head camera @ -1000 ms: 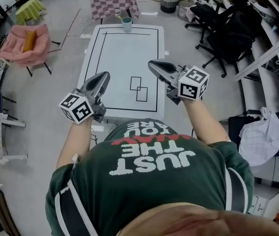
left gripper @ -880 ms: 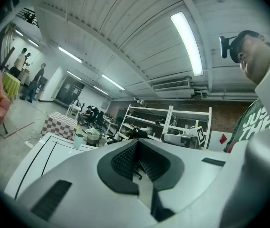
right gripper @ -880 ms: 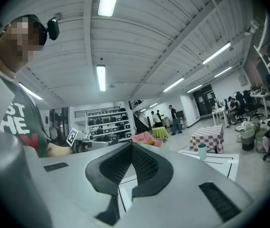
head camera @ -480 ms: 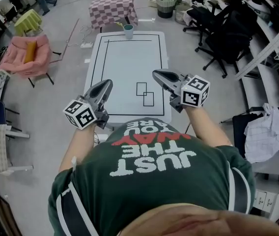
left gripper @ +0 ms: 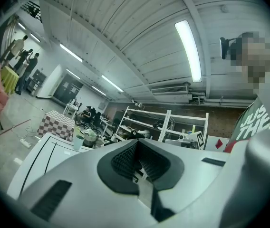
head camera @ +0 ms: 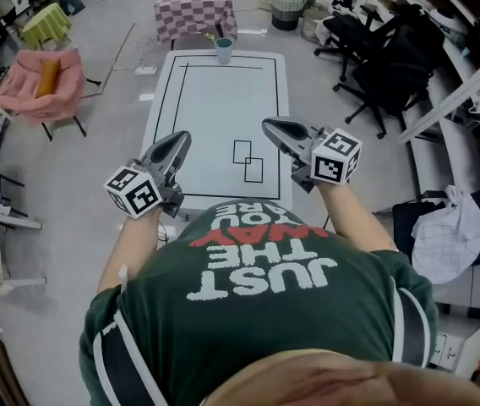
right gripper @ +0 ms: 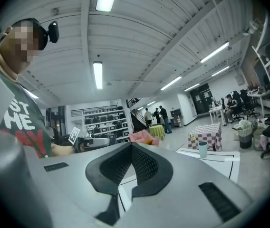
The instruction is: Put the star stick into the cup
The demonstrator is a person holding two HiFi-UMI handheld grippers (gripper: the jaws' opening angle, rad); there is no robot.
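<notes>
The floor (head camera: pixel 79 218) is grey. A long white table (head camera: pixel 223 100) with black lines stands in the middle. Past its far edge is a small table (head camera: pixel 196 2) with a pink checked cloth. To the left sit a pink chair (head camera: pixel 41 91) and a little yellow-green table (head camera: pixel 44 22). Black office chairs (head camera: pixel 384 57) crowd the right side, near white shelves (left gripper: pixel 144 125). Long lights (left gripper: pixel 189 49) glow on the white ceiling (left gripper: pixel 125 32).

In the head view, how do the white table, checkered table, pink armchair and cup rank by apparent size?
Largest: white table.
Next: pink armchair and checkered table, about alike, so unranked; the checkered one stands farther away.
Smallest: cup.
</notes>
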